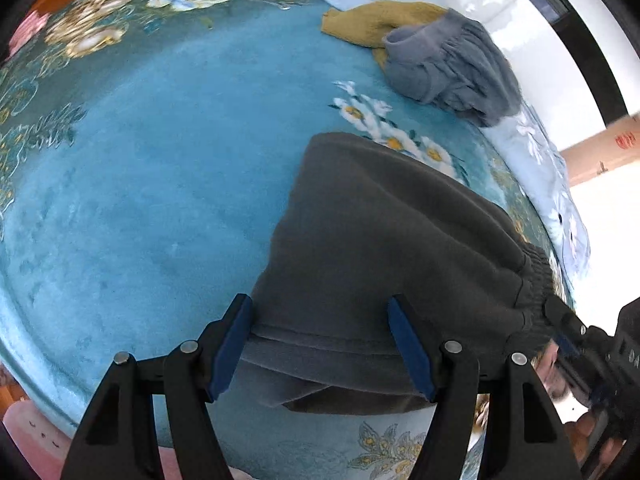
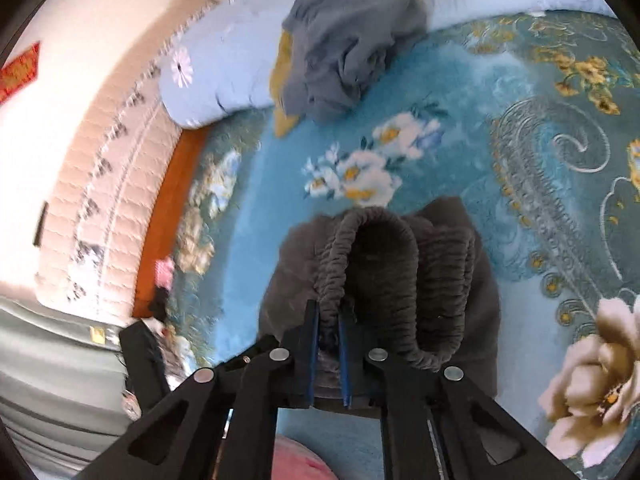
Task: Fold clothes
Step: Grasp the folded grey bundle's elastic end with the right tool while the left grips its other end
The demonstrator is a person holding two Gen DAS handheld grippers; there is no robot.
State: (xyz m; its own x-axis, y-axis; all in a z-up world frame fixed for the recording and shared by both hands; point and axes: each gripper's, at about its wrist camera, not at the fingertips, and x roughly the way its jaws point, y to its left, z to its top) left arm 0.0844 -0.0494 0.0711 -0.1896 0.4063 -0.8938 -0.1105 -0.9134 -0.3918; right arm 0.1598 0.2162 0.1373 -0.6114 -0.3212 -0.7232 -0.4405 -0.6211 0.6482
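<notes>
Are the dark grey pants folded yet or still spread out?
Folded: the dark grey pants lie doubled in stacked layers, edges visible near the left hand-held gripper.

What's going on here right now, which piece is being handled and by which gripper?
A person is folding a dark grey garment on a bed covered by a blue floral blanket. The right gripper is shut on the garment's elastic waistband, holding it bunched in a loop. The left gripper is open, its jaws spread to either side of the garment's folded near edge, not clamping it. A blue-grey garment and a mustard one lie in a heap further back, unfolded.
</notes>
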